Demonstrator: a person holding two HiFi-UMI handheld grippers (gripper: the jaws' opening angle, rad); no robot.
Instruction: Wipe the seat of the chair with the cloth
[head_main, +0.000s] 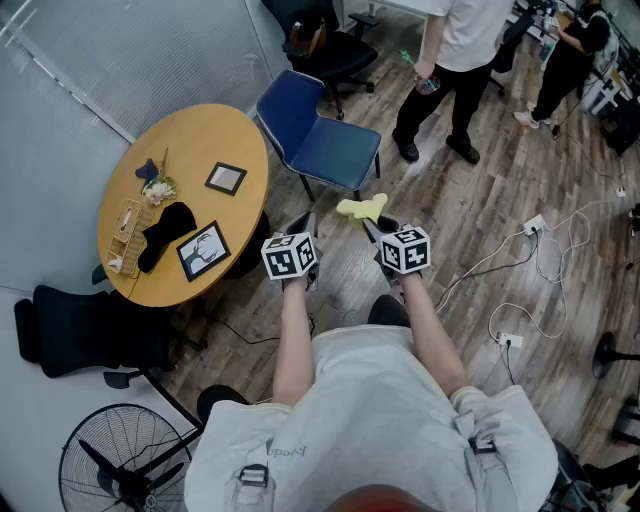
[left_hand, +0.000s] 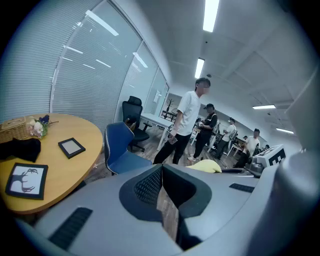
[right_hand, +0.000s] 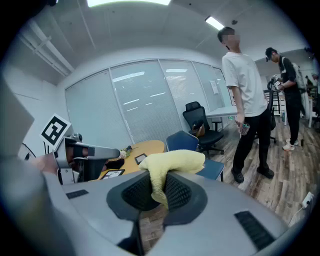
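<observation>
Closest, a grey shirt (head_main: 370, 400) fills the bottom edge. At middle left sits a round wooden table (head_main: 195, 135). At centre the left gripper (head_main: 307, 224) has its jaws seemingly pressed together on nothing. A blue chair (head_main: 335, 150) stands upper centre; just below its seat, the right gripper (head_main: 371, 226) pinches the yellow cloth (head_main: 362, 208).

Forward of the fingers of the left gripper (head_main: 304, 225) and the right gripper (head_main: 372, 226), which clamps the cloth (head_main: 362, 207), bare floor (head_main: 340, 262) runs to the blue chair (head_main: 330, 145). The seat is open from the front. Left of the fingers stands the round table (head_main: 200, 135). Beyond them to the right is a standing person (head_main: 460, 40), apparently near the chair. Cables (head_main: 545, 255) cross the floor further right.
</observation>
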